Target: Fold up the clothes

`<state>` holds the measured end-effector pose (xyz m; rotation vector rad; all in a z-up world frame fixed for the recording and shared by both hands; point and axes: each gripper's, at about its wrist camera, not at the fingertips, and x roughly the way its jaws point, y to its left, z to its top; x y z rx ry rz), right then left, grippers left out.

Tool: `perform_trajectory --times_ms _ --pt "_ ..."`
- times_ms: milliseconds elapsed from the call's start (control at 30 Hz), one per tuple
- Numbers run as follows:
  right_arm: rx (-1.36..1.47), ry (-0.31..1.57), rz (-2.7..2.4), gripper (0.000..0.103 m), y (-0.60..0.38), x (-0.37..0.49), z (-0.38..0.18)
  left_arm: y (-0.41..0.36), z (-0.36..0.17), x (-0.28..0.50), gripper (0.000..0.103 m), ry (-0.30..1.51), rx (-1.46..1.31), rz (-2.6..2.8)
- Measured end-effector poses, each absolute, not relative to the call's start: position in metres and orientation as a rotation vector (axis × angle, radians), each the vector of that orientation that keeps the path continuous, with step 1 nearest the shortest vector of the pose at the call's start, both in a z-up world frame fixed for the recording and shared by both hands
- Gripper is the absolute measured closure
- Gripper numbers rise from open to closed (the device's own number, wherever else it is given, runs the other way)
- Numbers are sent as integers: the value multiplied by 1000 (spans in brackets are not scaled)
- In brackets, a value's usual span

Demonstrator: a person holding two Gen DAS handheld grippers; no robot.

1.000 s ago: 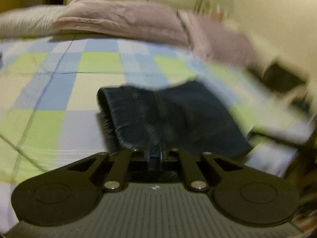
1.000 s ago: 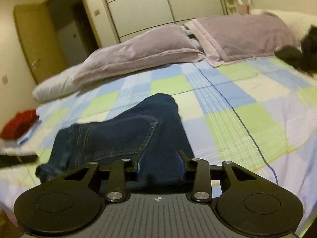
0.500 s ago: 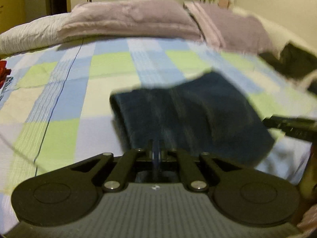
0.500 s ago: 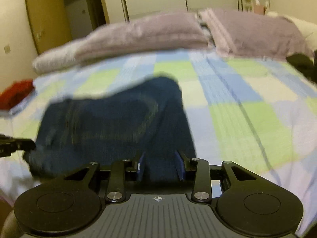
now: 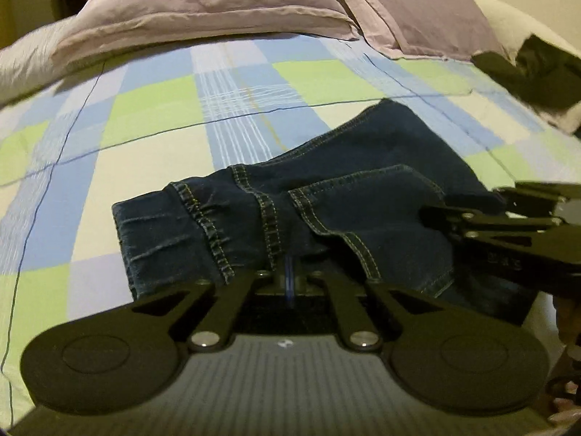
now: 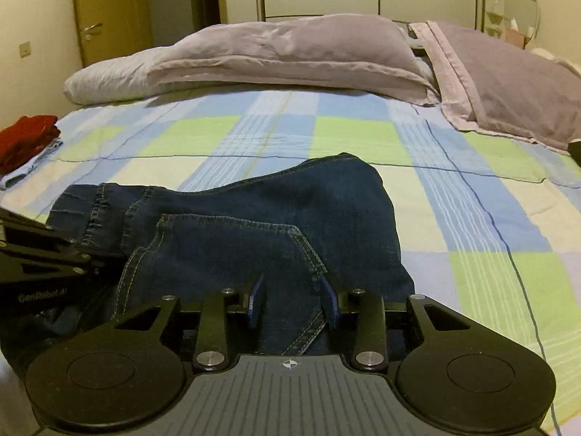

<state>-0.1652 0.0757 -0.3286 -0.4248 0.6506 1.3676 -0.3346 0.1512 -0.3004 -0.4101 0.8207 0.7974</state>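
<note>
The jeans [image 6: 254, 225], heavy, limp denim, lie folded at the bed's [image 6: 472, 218] near edge. Left hand-held gripper [image 5: 289, 276] is pinched on their hem; right hand-held gripper [image 6: 292, 301] seemingly clamps thick layers.

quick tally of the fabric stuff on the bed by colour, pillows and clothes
Purple pillows: 2
White pillow: 1
Dark blue jeans: 1
Red garment: 1
Black garment: 1
Total: 6
</note>
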Motion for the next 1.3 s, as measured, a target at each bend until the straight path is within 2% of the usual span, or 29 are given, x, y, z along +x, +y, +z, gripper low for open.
perform_trajectory --times_ms 167,333,467,667,767,833,1033,1200,1300 --pt "-346 647 1401 66 42 -162 -307 136 -277 -355 100 712 -459 771" --pt "-400 664 1439 66 36 -176 -324 126 -306 -341 99 798 -420 784" --pt "-423 672 1416 66 34 -180 -318 111 -286 -354 99 763 -420 843" --pt "-362 598 1380 66 -26 -189 -297 75 -271 -393 98 737 -419 867" --pt "-440 685 1329 66 -25 -189 -320 74 -283 -394 95 760 -436 879" --pt "-415 692 1328 66 -25 -186 -326 69 -273 -393 96 752 -415 900" --pt "-363 685 1341 66 -49 -198 -286 40 -254 -405 95 756 -417 939" --pt "-375 784 1296 66 -70 -209 -287 14 -249 -417 95 779 -422 970" --pt "-379 809 1280 65 -82 -215 -285 -1 -243 -424 90 774 -412 980"
